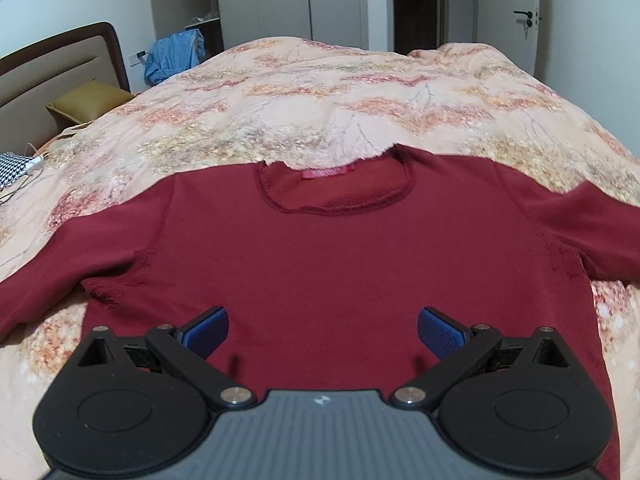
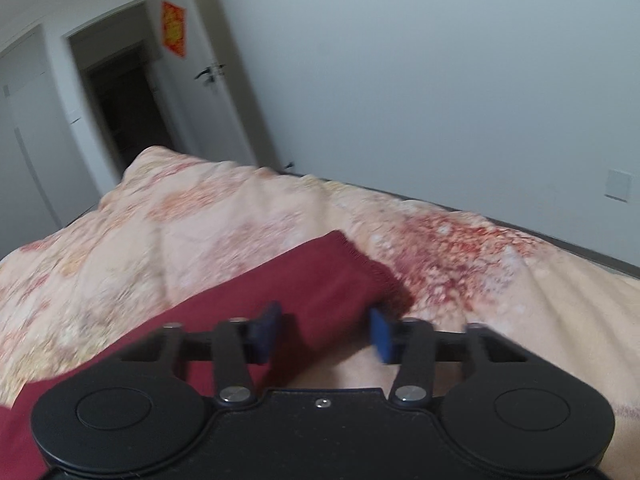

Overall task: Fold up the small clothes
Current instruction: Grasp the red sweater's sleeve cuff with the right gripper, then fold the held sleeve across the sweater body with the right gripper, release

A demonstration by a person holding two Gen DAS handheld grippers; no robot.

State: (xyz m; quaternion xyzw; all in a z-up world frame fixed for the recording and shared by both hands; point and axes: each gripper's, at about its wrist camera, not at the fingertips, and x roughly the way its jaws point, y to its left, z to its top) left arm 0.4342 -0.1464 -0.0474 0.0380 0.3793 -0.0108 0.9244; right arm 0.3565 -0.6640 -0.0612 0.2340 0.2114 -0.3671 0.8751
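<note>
On the bed, a dark red top (image 1: pixel 320 264) lay spread flat over the quilt (image 1: pixel 340 92), front up, neck hole and label toward the far side, both sleeves stretched out sideways. By the look of it no fold had been made yet, so nearly the whole task remained: sleeves in, sides over, then the body doubled. The left claw (image 1: pixel 322 330) hung released just above the lower part of the top, its blue pads wide apart and gripping nothing. The right claw (image 2: pixel 323 332) sat over the end of one sleeve (image 2: pixel 340 276), jaws partly closed with the cuff between the pads; the blur made it hard to say whether they pressed on the cloth, though a gap seemed to show on each side. The quilt was peach with an orange and red leafy print, soft and rumpled. A padded headboard (image 1: pixel 56 68) and an olive pillow (image 1: pixel 90 100) stood to the left, blue cloth (image 1: pixel 176 54) by the white wardrobes (image 1: pixel 288 0), and a white door (image 2: pixel 208 92) bearing a red paper square stood open beside a dark doorway.
</note>
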